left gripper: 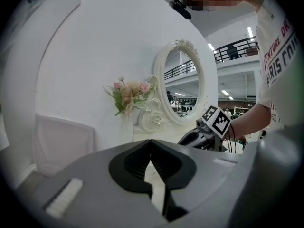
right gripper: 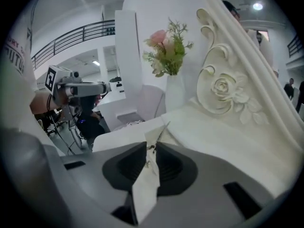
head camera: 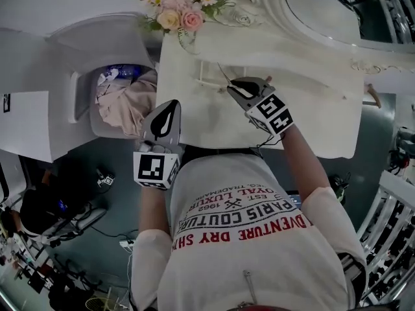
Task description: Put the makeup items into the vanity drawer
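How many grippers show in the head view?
2. The left gripper is at the left edge of the vanity top; the right gripper is over its middle, jaws on a thin item. None look hidden.

The right gripper (right gripper: 151, 145) has its grey jaws closed on a thin, dark, wire-like makeup item (right gripper: 160, 130), whose tip projects over the cream vanity top (right gripper: 213, 141). Behind stand a white vase of pink flowers (right gripper: 167, 56) and a cream carved-rose mirror frame (right gripper: 223, 89). The left gripper (right gripper: 110, 85) is at far left, well apart.
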Tool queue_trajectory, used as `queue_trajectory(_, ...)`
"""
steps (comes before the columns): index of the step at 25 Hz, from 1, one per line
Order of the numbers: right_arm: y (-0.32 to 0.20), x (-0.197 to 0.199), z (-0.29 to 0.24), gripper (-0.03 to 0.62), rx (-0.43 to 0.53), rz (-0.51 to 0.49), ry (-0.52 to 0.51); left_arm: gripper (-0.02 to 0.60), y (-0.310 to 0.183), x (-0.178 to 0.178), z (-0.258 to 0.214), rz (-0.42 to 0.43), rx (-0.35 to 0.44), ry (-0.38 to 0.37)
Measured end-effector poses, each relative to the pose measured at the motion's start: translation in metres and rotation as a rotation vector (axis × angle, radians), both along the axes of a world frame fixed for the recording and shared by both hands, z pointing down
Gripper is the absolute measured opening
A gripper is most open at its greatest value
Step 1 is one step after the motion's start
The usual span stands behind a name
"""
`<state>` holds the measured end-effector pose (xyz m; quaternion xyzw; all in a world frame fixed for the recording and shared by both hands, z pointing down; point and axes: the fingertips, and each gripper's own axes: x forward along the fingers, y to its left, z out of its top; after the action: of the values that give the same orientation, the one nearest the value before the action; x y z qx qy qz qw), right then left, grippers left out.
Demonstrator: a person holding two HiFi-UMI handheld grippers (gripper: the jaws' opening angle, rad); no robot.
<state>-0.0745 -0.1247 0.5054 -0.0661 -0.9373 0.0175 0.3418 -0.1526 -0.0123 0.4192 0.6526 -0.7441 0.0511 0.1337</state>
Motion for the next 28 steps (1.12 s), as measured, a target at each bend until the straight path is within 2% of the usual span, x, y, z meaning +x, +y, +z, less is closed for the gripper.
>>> queue_trajectory(6, 0.005, -0.012, 0.020, 0.071, -0.032, -0.146, 0.081, 0.011, 0.016, 0.002, 0.014, -0.132, -0.031, 0.041)
queue_trajectory(10, 0.000, -0.017, 0.028, 0.071, -0.038, -0.165, 0.097, 0.011, 0.021, 0.010, 0.021, -0.186, -0.047, 0.053)
queue_trajectory(14, -0.008, -0.021, 0.025, 0.071, -0.071, -0.090, 0.072, 0.011, 0.021, 0.018, 0.023, -0.205, -0.058, 0.048)
queue_trajectory(16, -0.011, -0.019, 0.020, 0.113, -0.088, -0.062, 0.046, 0.011, 0.018, 0.021, 0.021, -0.208, -0.055, 0.038)
queue_trajectory(19, -0.019, -0.008, 0.013, 0.121, -0.083, -0.015, 0.009, 0.011, 0.008, 0.027, 0.015, -0.198, -0.040, 0.019)
queue_trajectory(24, -0.047, 0.032, 0.013, 0.124, -0.036, 0.131, 0.019, 0.011, -0.020, 0.038, 0.005, -0.113, -0.017, -0.010)
queue_trajectory(28, -0.072, 0.078, 0.020, 0.127, -0.017, 0.304, 0.063, 0.011, -0.050, 0.042, -0.001, -0.001, 0.003, -0.017)
